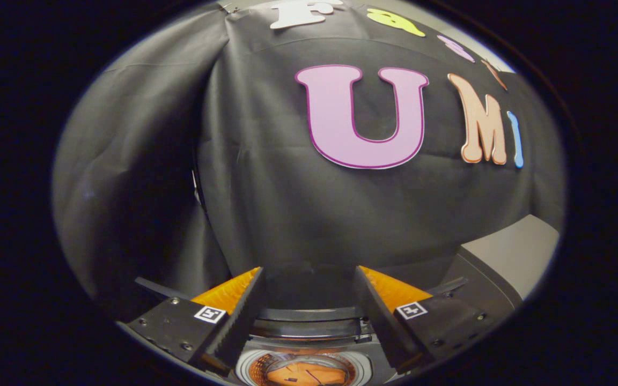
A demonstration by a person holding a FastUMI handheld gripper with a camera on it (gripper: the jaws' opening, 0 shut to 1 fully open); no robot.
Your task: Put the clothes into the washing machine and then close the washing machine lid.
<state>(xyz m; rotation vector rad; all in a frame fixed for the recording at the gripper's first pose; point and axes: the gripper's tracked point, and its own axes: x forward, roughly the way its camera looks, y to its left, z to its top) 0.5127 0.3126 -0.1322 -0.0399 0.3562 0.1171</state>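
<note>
- Spreading wide apart, the gripper [309,276] holds nothing; its two fingers [242,316] stand released with a broad gap between them.
- Below and between the fingers sits the washing machine [309,343], its round drum opening [302,371] seen from above, with orange showing inside the drum; whether that is the clothes cannot be told.
- Just ahead of the fingers, the dark rear rim of the machine's top runs across the gap.
- Beyond the fingers hangs the black cloth wall [287,203] of the booth.
- Off to the right of the right finger lies a grey flat surface [513,252], well apart from the drum.
</note>
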